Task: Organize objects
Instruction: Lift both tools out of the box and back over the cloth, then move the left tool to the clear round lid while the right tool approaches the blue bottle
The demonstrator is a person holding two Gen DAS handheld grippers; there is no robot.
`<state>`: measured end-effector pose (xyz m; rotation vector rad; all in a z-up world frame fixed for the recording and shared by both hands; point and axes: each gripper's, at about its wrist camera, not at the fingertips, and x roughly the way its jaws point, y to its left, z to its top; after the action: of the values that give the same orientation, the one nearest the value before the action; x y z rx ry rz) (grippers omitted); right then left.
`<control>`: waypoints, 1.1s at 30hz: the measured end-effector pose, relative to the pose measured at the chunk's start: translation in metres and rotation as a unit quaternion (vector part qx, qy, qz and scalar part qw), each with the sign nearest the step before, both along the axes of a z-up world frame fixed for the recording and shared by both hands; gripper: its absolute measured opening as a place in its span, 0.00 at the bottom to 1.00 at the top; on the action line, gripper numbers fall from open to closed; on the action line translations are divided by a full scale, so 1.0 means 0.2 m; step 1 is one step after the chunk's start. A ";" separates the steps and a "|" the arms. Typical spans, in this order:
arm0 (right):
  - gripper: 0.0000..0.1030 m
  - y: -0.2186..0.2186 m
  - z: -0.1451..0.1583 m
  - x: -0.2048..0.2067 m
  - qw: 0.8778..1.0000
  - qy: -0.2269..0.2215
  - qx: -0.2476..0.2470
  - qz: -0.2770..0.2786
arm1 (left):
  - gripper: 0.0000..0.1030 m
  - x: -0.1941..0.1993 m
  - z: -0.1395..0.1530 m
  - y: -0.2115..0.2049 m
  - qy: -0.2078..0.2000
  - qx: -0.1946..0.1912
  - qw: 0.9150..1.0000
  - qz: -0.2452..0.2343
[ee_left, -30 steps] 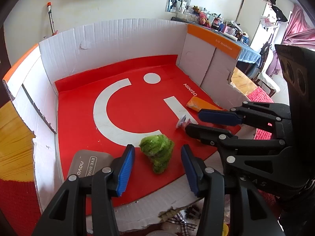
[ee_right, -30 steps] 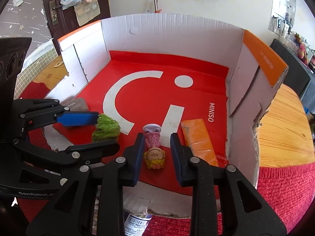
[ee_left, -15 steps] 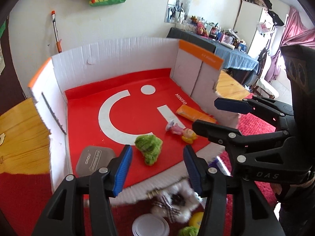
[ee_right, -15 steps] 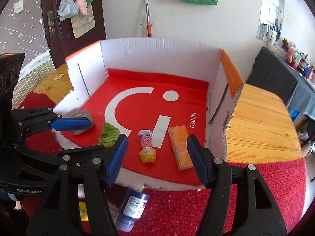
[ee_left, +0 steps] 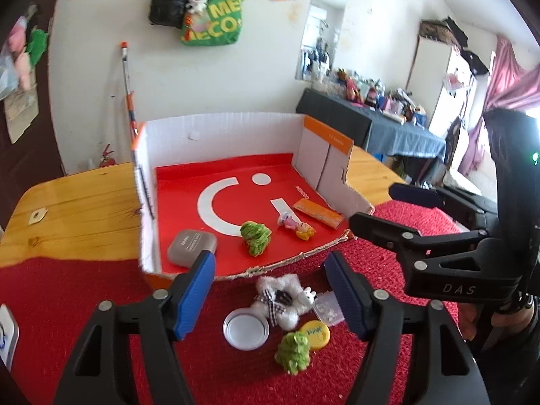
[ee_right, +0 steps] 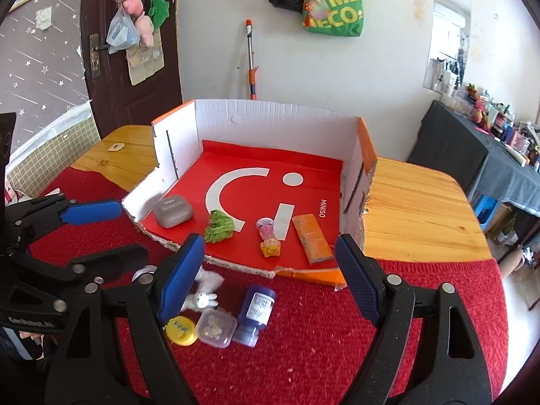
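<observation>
An open cardboard box [ee_left: 219, 135] with a red floor holds a grey case [ee_left: 191, 248], a green fuzzy toy [ee_left: 254, 236], a small pink and yellow doll [ee_left: 297, 227] and an orange packet [ee_left: 317, 214]. My left gripper [ee_left: 270, 270] hangs over the red mat in front of the box, jaws opening, nothing between them. My right gripper [ee_right: 270, 253] hangs beside it, also opening and empty. In the right wrist view the doll [ee_right: 268, 236] and green toy [ee_right: 219, 227] lie free near the box's torn front edge.
On the red mat [ee_left: 84, 303] before the box lie a white plush [ee_left: 280, 298], a white lid [ee_left: 246, 329], a yellow tin [ee_left: 315, 334], another green toy [ee_left: 293, 354], a clear little box [ee_right: 216, 329] and a blue bottle [ee_right: 254, 314]. Bare wooden tabletop [ee_right: 415, 209] flanks the box.
Both grippers have drawn back and up out of the box and opened wider. The right one let go of the doll; the green toy stays where the left one was.
</observation>
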<state>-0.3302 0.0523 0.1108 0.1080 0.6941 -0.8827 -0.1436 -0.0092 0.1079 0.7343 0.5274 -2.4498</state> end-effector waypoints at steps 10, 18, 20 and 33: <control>0.83 0.11 -0.02 -0.09 1.000 -0.025 0.006 -0.012 | 0.79 0.20 0.00 0.03 0.032 0.001 0.996 0.080; 0.84 0.12 -0.11 -0.15 0.999 -0.025 0.022 -0.035 | 0.85 0.21 -0.07 0.03 0.018 0.007 0.994 0.105; 0.84 0.12 -0.13 -0.16 0.999 -0.020 0.024 -0.040 | 0.86 0.21 -0.10 0.03 0.013 0.013 0.994 0.106; 0.84 0.05 -0.28 -0.18 0.996 0.000 0.063 -0.056 | 0.86 0.18 -0.28 0.01 -0.035 0.058 0.991 0.113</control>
<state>-0.3670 0.0619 0.0544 0.2627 0.7484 -0.9459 -0.1073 -0.0070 0.0527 0.7604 0.6907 -2.1897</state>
